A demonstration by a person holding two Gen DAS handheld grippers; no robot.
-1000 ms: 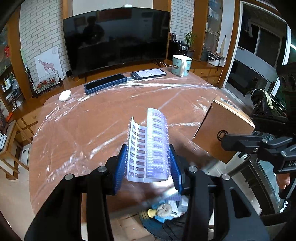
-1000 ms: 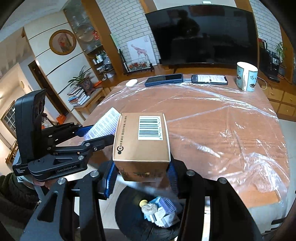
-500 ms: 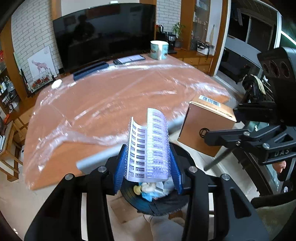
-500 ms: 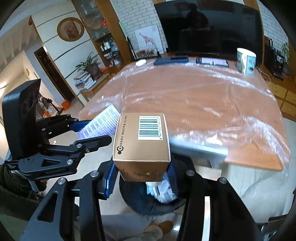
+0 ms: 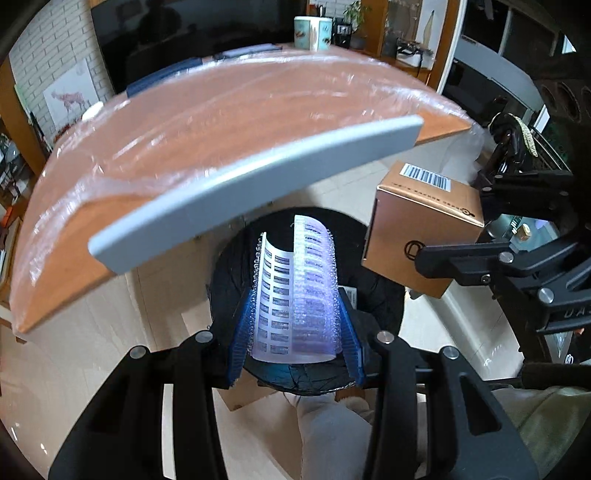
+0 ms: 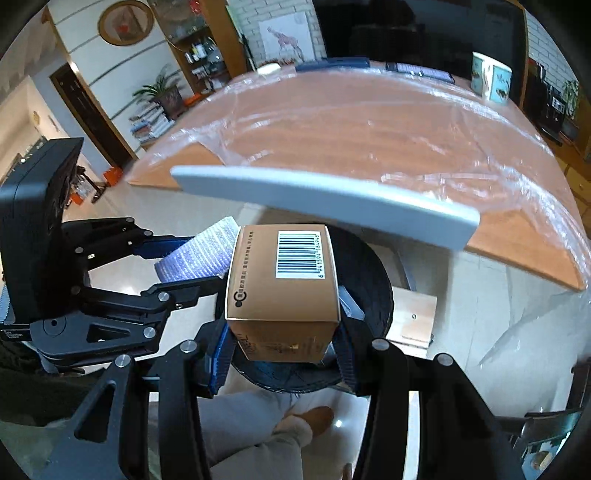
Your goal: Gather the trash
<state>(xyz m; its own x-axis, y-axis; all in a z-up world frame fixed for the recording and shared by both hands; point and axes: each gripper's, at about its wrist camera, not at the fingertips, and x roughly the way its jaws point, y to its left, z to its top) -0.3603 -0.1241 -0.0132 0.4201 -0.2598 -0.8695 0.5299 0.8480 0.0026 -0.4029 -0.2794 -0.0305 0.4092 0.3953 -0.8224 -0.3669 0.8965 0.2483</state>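
Left gripper (image 5: 295,328) clamped on curled label sheet (image 5: 295,291). Right gripper (image 6: 282,338) clamped on brown box (image 6: 282,280). Both above black bin (image 5: 384,299).

A wooden table (image 6: 369,140) wrapped in clear plastic film stands on pale floor tiles (image 6: 480,306). Far behind it, a dark television (image 5: 166,33) fronts a white brick wall (image 5: 44,59), with a potted plant (image 6: 162,92) at far left.

Both cams sit right behind their own jaws and tilt steeply down past the tabletop (image 5: 229,122) edge toward the floor. The left wrist view stares close into the black trash bin (image 5: 384,295); the right wrist view sees the same bin (image 6: 373,280) from the other side. Each one also catches the other gripper off to its side, plus the tabletop.
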